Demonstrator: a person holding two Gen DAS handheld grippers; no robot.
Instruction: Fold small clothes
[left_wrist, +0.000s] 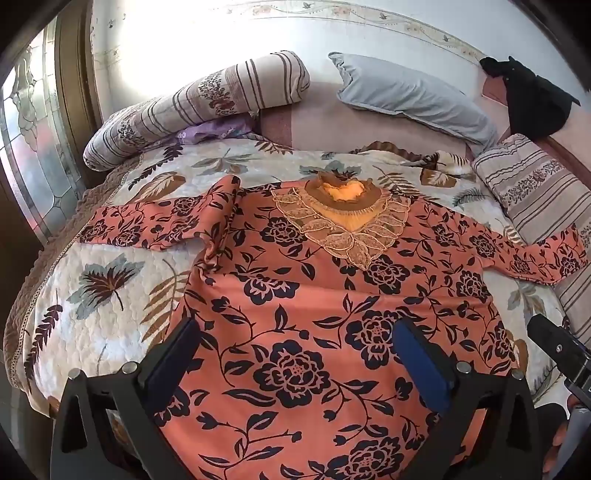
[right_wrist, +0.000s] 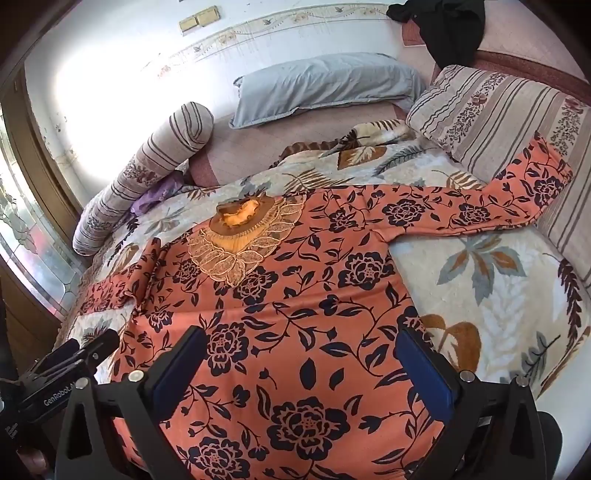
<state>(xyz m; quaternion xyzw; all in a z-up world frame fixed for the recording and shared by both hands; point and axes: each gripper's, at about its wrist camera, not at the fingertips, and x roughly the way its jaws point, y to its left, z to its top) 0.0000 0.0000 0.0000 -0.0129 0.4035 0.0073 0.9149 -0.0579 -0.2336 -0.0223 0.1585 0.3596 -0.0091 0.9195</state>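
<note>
Both tongs, left (left_wrist: 295, 354) and right (right_wrist: 301, 360), gape wide and empty over our floral blouse (left_wrist: 332, 295), spread flat on the bed quilt (left_wrist: 110, 280). Light, limp, slippery, we judge; pinch sleeve (right_wrist: 461, 210) or hem edges.

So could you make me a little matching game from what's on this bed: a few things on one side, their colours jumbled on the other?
Things:
1. Top
2. Pillow
3. Bolster
4. Garment by the wall

Colours:
A. Black
B. Brown and cream stripes
C. Orange with dark flowers
D. Plain grey-blue

Pairs: 1-C, 2-D, 3-B, 4-A
</note>
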